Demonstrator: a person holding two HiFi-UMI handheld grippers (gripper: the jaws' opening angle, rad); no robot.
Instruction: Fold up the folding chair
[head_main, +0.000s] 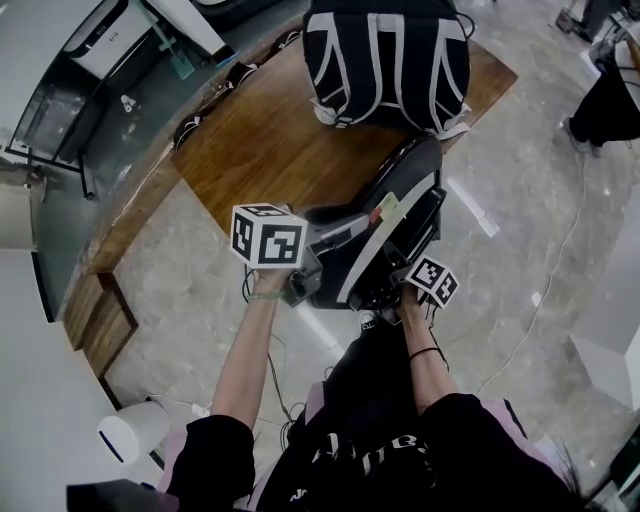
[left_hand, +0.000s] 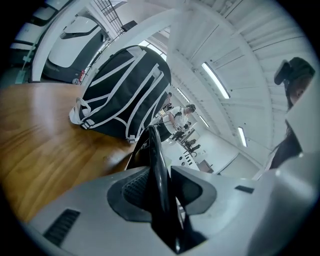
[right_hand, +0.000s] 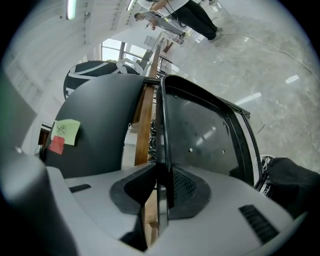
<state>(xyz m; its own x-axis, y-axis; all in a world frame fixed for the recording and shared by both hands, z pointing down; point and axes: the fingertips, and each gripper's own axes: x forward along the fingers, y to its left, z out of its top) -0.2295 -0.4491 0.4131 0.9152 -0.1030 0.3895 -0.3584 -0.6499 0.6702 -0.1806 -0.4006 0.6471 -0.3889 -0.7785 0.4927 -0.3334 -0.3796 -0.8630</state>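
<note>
The black folding chair (head_main: 392, 228) stands by the wooden table's near edge, its seat and back panels close together. A green and a red sticky note (right_hand: 65, 134) are stuck on the curved back shell (right_hand: 100, 125). My left gripper (head_main: 303, 284) is at the chair's left side, shut on a thin black rim of the chair (left_hand: 157, 160). My right gripper (head_main: 405, 290) is at the chair's near right side, shut on the chair's slim black frame edge (right_hand: 162, 140). The chair's legs are hidden below.
A black backpack with white stripes (head_main: 386, 58) lies on the wooden table (head_main: 260, 140) just beyond the chair. A white cable (head_main: 545, 290) runs over the grey floor to the right. A person's dark trouser leg (head_main: 608, 100) stands at the far right.
</note>
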